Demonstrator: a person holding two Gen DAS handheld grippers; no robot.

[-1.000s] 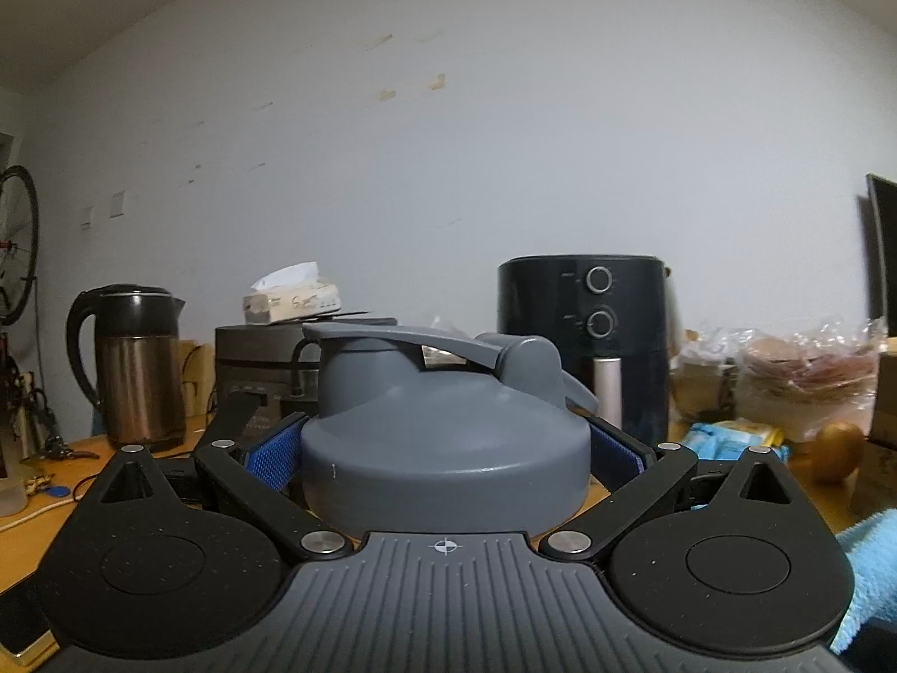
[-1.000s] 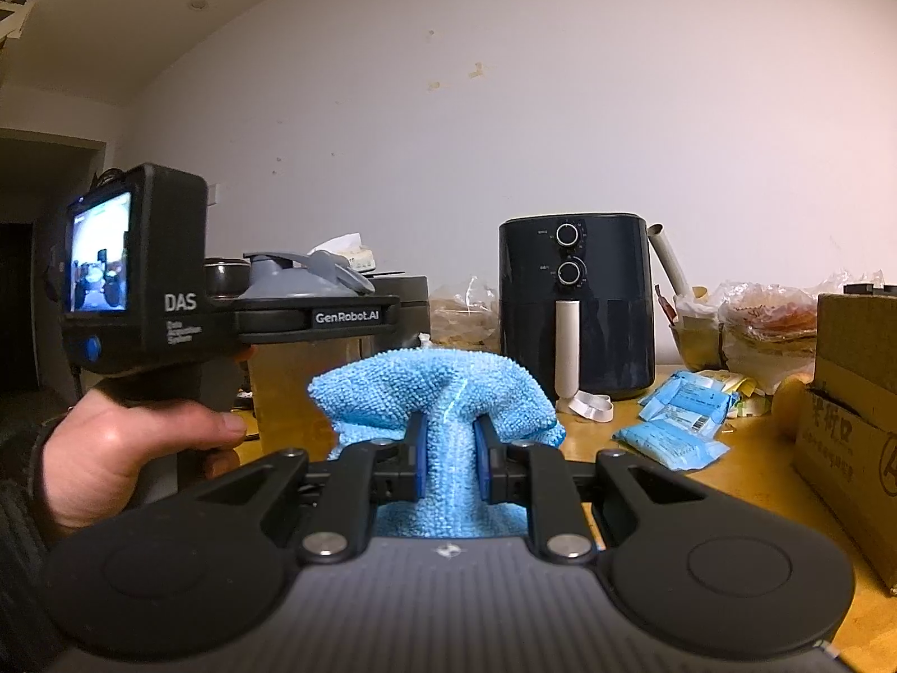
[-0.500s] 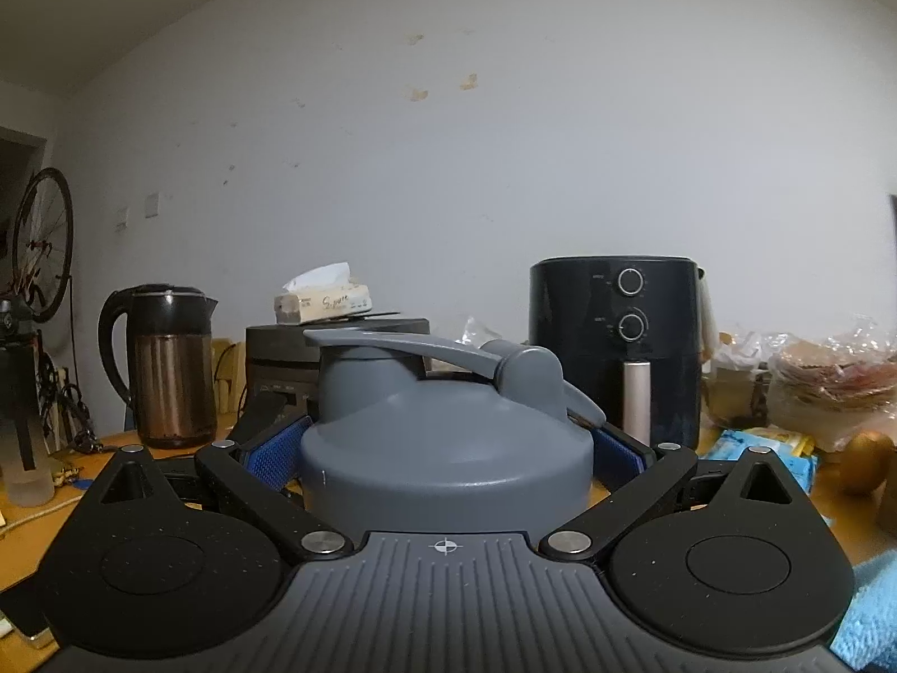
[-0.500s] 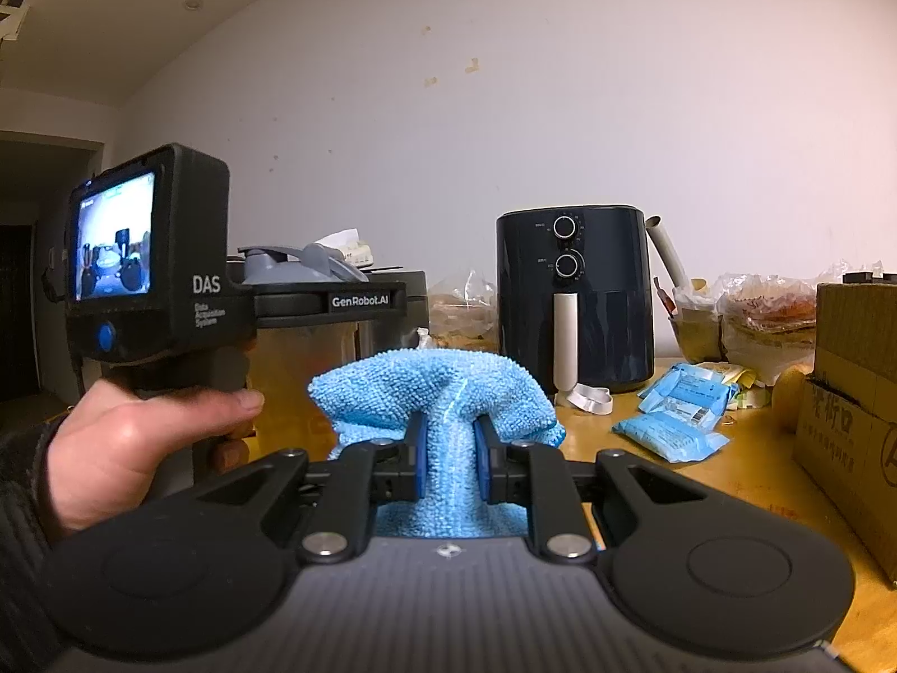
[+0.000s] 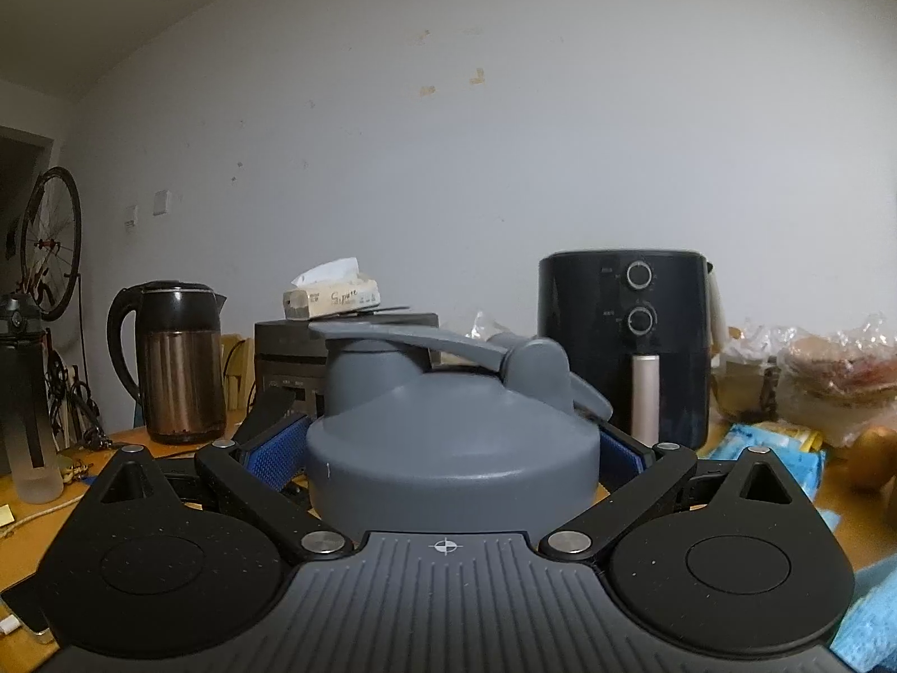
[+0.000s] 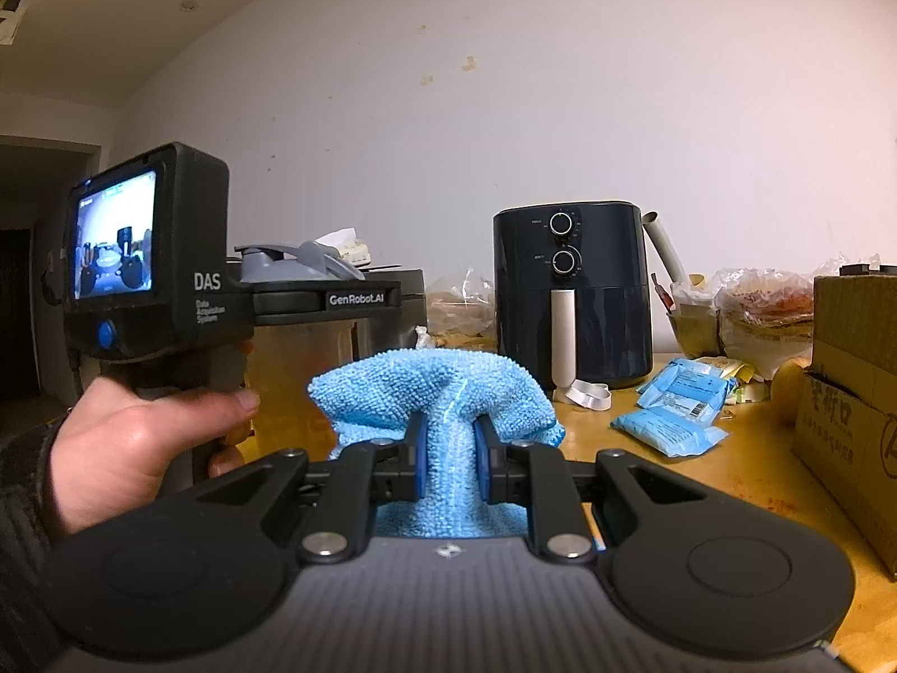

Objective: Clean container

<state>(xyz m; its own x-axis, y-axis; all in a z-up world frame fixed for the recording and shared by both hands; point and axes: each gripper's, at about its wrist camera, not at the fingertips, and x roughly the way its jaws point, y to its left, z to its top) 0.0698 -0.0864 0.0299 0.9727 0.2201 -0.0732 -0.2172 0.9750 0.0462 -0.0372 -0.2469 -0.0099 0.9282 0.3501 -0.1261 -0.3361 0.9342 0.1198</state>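
Container point(image 5: 448, 448) clamped upright in left hand-held gripper point(image 5: 448, 451), right hand-held gripper point(image 6: 448, 462) pinching blue cloth point(image 6: 443, 392) just beside it.

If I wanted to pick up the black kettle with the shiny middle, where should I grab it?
Probably by the kettle's big looped handle. It curves out on the left side in the left wrist view, away from the spout, with an open gap inside the loop. Come in from that left side and close around the upright part of the loop. The body looks wide and smooth, so it seems harder to pinch.
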